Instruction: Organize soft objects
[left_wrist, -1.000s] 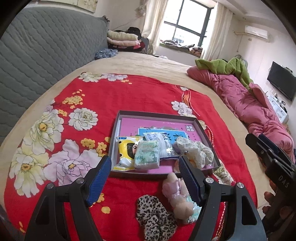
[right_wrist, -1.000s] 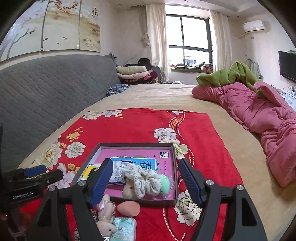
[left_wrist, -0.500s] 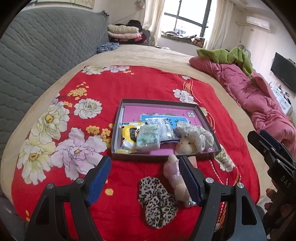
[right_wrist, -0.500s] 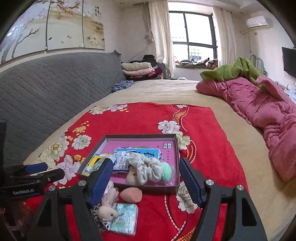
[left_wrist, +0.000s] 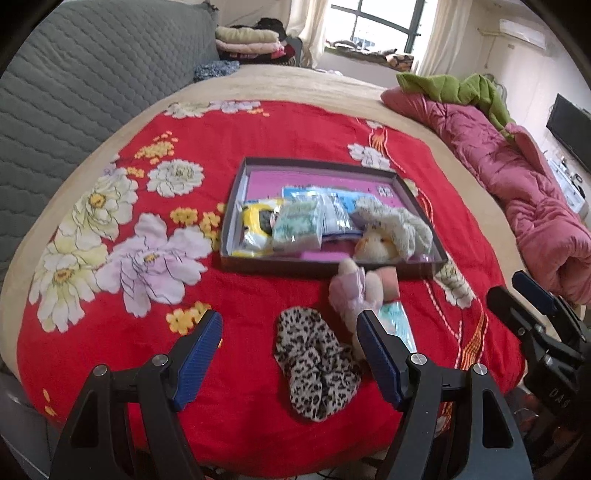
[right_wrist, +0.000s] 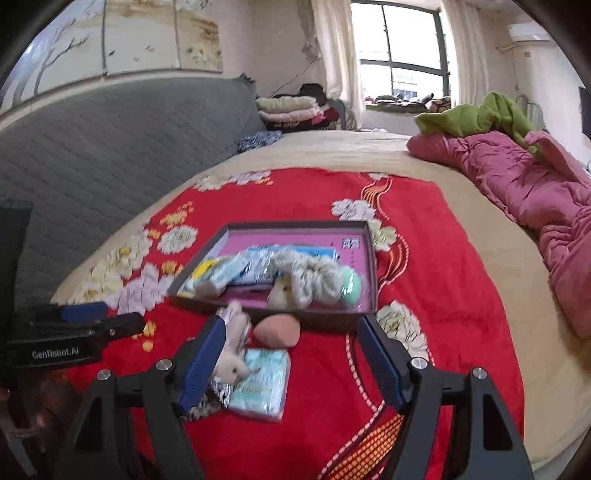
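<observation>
Bedding filled most of both views: a bed (left_wrist: 303, 88) spread with a red floral blanket (left_wrist: 288, 129), and a rumpled pink quilt (left_wrist: 517, 177) along its far side. Near the blanket's middle sat a shallow dark tray (left_wrist: 236, 206) with a pink floor, already holding several packets, a cream scrunchie (left_wrist: 402, 225) and a small plush.

Four soft things lay loose on the blanket in front of the tray's near wall. Largest was a leopard-print scrunchie (left_wrist: 314, 362), then a pale tissue packet (right_wrist: 262, 380), a plush rabbit (right_wrist: 232, 354) lying partly on that packet, and a peach-coloured sponge (right_wrist: 277, 330) just beside the tray wall.

Both grippers were spread wide and carried nothing. In the left wrist view, the left gripper (left_wrist: 288, 354) pointed down at the blanket with the leopard-print scrunchie directly between its fingers and a little ahead; the scrunchie's longer side ran roughly along the gripper's line of approach. In the right wrist view, the right gripper (right_wrist: 291, 354) had the packet and sponge between its fingers, the rabbit close against its left finger.

Judging by this layout, the left hand looked nearer the scrunchie and the right hand nearer the rabbit, packet and sponge, with the tray straight beyond.
</observation>
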